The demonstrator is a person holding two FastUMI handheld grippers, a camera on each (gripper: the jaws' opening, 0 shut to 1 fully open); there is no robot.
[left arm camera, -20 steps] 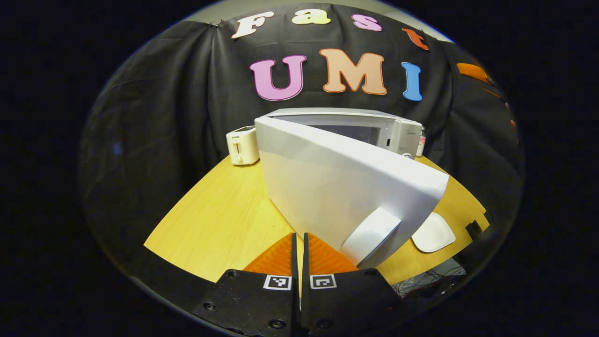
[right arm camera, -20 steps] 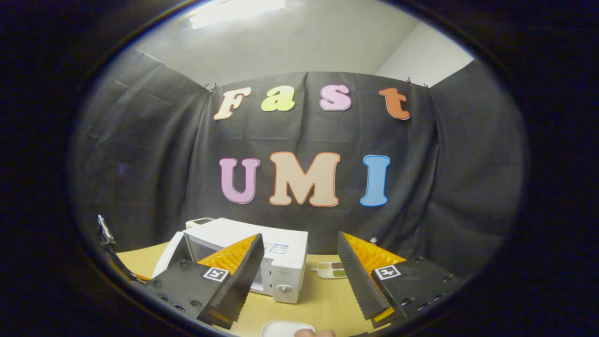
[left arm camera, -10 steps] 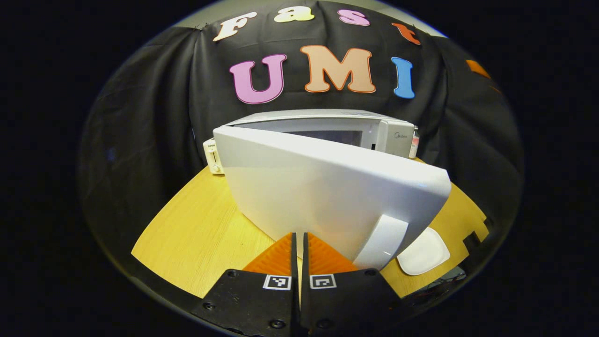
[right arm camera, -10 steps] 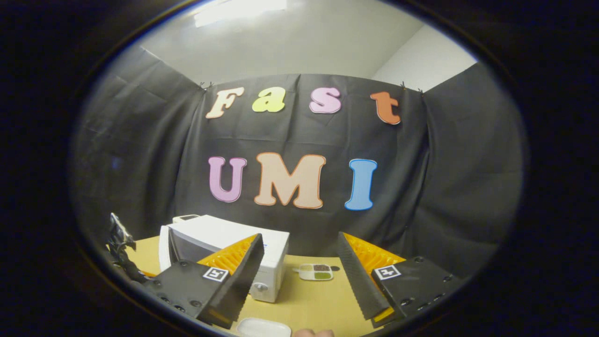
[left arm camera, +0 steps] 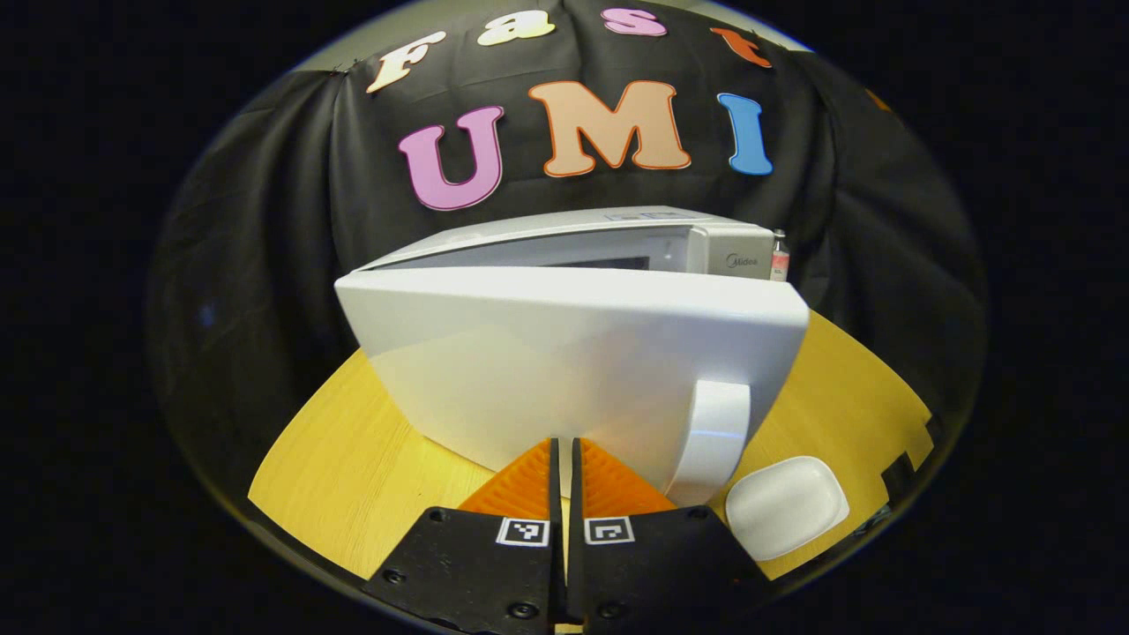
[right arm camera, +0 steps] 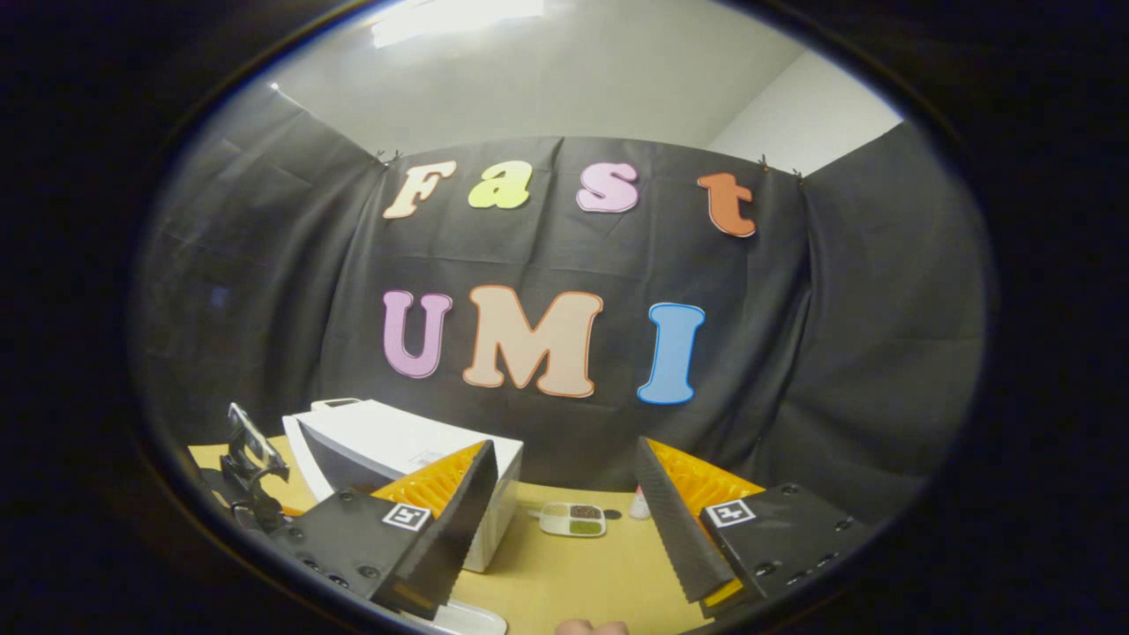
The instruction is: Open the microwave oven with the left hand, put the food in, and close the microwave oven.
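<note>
R gripper (right arm camera: 564,520) fingers wide apart | microwave (right arm camera: 414,450) left, door ajar | tray (right arm camera: 571,519) on table (right arm camera: 582,573)

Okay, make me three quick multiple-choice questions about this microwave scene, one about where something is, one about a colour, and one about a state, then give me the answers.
1. Where does the white dish lie?
A. inside the microwave oven
B. on the wooden table, near the door's handle
C. on top of the microwave oven

2. What colour is the microwave oven?
A. black
B. red
C. white

3. How does the microwave door stand?
A. swung open
B. fully closed
C. taken off and lying flat

Answers:
1. B: in the left gripper view the dish sits on the wooden table, beside the door handle.
2. C: body and door are white in both views.
3. A: the door stands away from the body, in front of the shut left gripper; the right gripper is open.
</note>
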